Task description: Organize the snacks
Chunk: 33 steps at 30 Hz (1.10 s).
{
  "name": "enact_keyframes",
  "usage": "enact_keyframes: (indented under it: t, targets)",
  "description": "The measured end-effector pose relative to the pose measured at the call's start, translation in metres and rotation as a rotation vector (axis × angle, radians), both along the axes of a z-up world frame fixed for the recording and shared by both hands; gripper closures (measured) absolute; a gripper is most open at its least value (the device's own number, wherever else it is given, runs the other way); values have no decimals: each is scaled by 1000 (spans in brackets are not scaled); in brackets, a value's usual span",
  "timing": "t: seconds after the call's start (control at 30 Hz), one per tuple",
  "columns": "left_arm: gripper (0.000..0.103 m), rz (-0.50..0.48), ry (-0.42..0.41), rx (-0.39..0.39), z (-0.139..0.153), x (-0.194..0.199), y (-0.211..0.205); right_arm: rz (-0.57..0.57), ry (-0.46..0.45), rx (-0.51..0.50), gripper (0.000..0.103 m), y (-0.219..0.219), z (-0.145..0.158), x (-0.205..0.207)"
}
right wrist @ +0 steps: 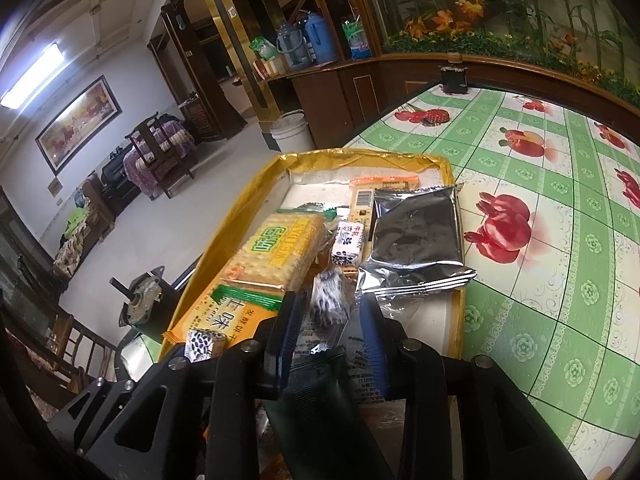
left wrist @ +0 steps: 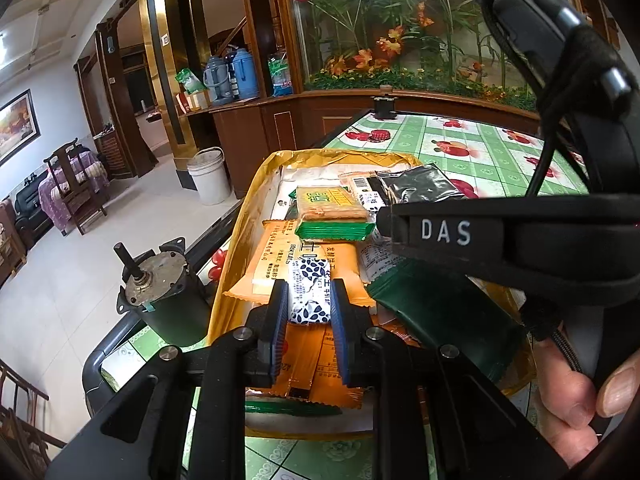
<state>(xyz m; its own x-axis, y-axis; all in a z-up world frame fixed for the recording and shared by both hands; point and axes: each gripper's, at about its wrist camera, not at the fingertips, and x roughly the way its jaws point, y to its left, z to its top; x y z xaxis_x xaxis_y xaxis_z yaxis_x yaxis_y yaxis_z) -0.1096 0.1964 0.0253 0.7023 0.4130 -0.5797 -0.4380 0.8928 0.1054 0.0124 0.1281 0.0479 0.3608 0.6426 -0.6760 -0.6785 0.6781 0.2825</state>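
Here the left hand-held gripper (left wrist: 309, 300) clamps a small white candy with dark leaf print (left wrist: 308, 294) between its narrow jaws, above an orange packet reading "Biscuits" (left wrist: 276, 264). Just ahead lies a green-edged cracker pack (left wrist: 330, 210). To its right the right hand-held gripper (right wrist: 328, 306), marked "DAS" in the left view, has its jaws a little apart around a blurred patterned candy (right wrist: 329, 300). Beyond that gripper lie a silver pouch (right wrist: 416, 236) and the yellow tray (right wrist: 360, 158) on the bench (right wrist: 540, 220).
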Motion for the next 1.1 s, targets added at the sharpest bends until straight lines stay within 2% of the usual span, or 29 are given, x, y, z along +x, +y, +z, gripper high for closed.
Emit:
enact_keyframes:
  t: [0.1,0.3,0.43,0.5,0.6,0.67,0.77,0.9,1.1]
  targets:
    - [84,6,5,8,1,-1,0,3,2,10,68,-2,3,0]
    - [59,20,1,13,2,-4,10,3,-6,35,65,-9,13,0]
    - [55,21,6,33,2,-4,13,-6,-7,53,61,-14,18,-1]
    - [40,23,13,46,2,-3,11,-9,-11,59,60,-18,21,-2]
    - [34,33,9,64,2,-1,12,-15,-23,65,47,-23,24,-5]
    - [33,37,18,75,2,0,15,-21,-34,65,44,-27,26,-6]
    - [19,44,31,88,1,4,16,-27,-36,77,36,-35,28,-6]
    - [18,36,37,86,0,7,15,-50,-53,94,19,-47,32,-8]
    - [18,44,32,97,-3,8,12,-84,-106,106,9,-70,37,-17]
